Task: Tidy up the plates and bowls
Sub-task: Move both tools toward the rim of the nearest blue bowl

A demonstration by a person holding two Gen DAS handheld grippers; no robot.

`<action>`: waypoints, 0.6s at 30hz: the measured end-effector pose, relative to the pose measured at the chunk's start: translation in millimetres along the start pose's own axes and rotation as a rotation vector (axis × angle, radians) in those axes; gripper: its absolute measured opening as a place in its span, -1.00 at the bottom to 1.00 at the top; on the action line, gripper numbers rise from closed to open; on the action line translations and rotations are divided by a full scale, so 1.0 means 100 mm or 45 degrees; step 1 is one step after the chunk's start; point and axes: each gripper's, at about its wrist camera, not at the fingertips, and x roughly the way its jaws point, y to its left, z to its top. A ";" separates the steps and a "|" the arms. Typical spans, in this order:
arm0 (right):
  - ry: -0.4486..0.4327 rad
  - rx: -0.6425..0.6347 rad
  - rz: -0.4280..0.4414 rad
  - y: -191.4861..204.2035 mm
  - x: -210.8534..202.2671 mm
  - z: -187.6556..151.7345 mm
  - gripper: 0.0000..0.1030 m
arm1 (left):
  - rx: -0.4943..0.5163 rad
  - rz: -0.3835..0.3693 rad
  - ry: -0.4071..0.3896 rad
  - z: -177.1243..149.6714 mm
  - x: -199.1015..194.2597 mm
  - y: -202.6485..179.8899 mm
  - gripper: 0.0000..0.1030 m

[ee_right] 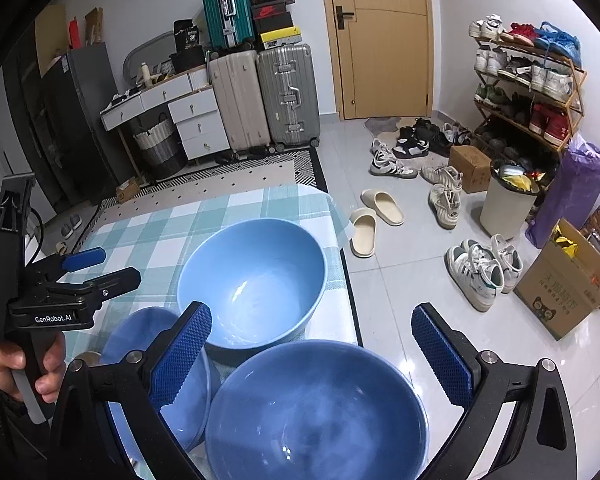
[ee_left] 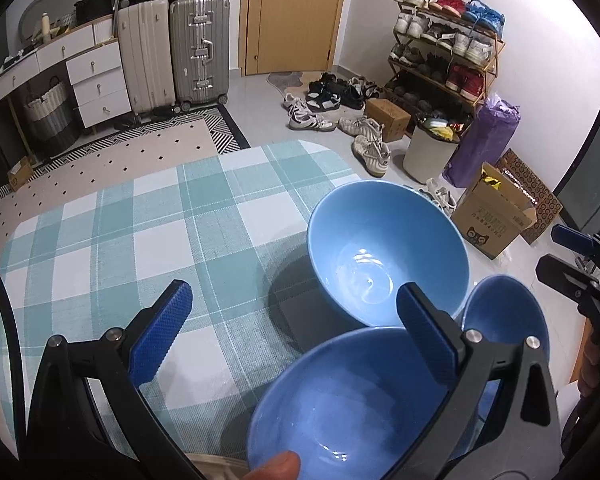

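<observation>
A table (ee_left: 112, 240) under a teal and white checked cloth fills the lower half of both wrist views. Three blue dishes sit at its right side. In the left wrist view, the far bowl (ee_left: 388, 252) stands upright in the centre right of the frame, its glossy inside catching the light. The near bowl (ee_left: 340, 408) lies at the bottom centre, just beside the far one; whether their rims touch cannot be told. A smaller blue dish (ee_left: 504, 312) shows at the right, partly hidden behind the gripper finger.

The left gripper (ee_left: 296, 328) hangs above the table with its blue-padded fingers (ee_left: 160, 332) wide apart, holding nothing; the right-hand finger overlaps the near bowl's rim in the picture, though contact cannot be judged. A fingertip shows at the bottom edge.

In the right wrist view, the far bowl (ee_right: 252, 280) is at the centre, the near bowl (ee_right: 316, 412) at the bottom, and the shallow blue dish (ee_right: 160, 376), which looks like stacked plates, at the lower left. The right gripper (ee_right: 312, 356) is spread open above the near bowl, empty. At the left edge, the left gripper (ee_right: 100, 268) appears, held by a hand (ee_right: 32, 368).

Behind the table, suitcases (ee_right: 260, 96), a wooden door (ee_right: 384, 40) and a shoe rack (ee_right: 528, 88) line the upper part of the frame.
</observation>
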 end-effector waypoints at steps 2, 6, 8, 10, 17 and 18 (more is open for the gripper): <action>0.015 0.005 0.008 -0.01 0.09 0.02 0.98 | 0.006 0.005 0.016 0.01 0.08 0.00 0.97; 0.043 0.019 0.019 -0.03 0.26 0.07 0.98 | 0.022 0.013 0.052 0.03 0.24 -0.02 0.97; 0.061 0.028 0.019 -0.03 0.35 0.09 0.98 | 0.032 0.020 0.065 0.04 0.31 -0.03 0.97; 0.079 0.033 0.027 -0.05 0.44 0.11 0.98 | 0.029 0.024 0.077 0.05 0.37 -0.02 0.97; 0.137 0.039 0.033 -0.06 0.69 0.12 0.98 | 0.015 -0.005 0.120 0.09 0.58 0.01 0.97; 0.140 0.037 0.033 -0.07 0.71 0.12 0.98 | 0.015 -0.008 0.125 0.09 0.61 0.01 0.97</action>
